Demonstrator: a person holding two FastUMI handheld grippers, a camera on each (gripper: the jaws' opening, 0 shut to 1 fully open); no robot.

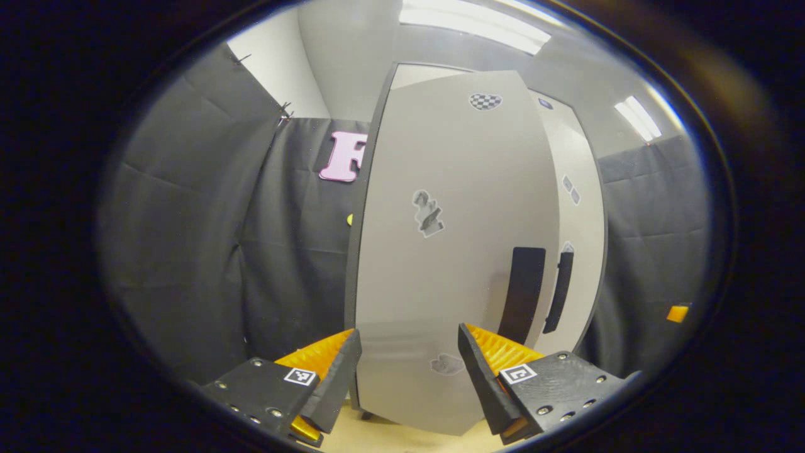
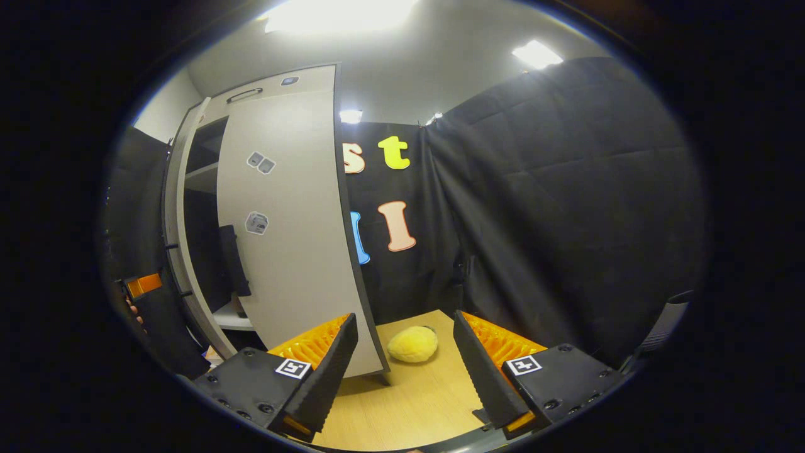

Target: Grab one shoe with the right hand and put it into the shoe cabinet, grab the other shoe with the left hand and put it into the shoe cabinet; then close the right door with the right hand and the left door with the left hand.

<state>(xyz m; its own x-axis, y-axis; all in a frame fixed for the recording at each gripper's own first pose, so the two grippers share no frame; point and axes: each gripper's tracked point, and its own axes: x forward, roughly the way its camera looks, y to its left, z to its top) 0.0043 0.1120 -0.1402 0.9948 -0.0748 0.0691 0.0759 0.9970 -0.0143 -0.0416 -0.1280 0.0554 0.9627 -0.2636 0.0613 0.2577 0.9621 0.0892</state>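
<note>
Black cloth walls the booth. Left gripper point(image 1: 409, 371) fingers spread, empty, facing the cabinet's left door point(image 1: 453, 251). Right gripper point(image 2: 405, 365) open; yellow shoe point(image 2: 412, 344) on worktop point(image 2: 415, 402) between and beyond its fingers, beside right door point(image 2: 289, 239).

Left gripper view: we're close up, facing the shoe cabinet's left door point(image 1: 453, 251) head-on. Right gripper view: we're low, farther right, looking past the right door point(image 2: 289, 233) toward the booth corner. Both share the cabinet.

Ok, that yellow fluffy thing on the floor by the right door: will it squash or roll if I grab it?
The yellow fluffy thing looks plush, so probably soft and light, squashing between the right gripper fingers. Its rounded shape might roll slightly if nudged.
</note>
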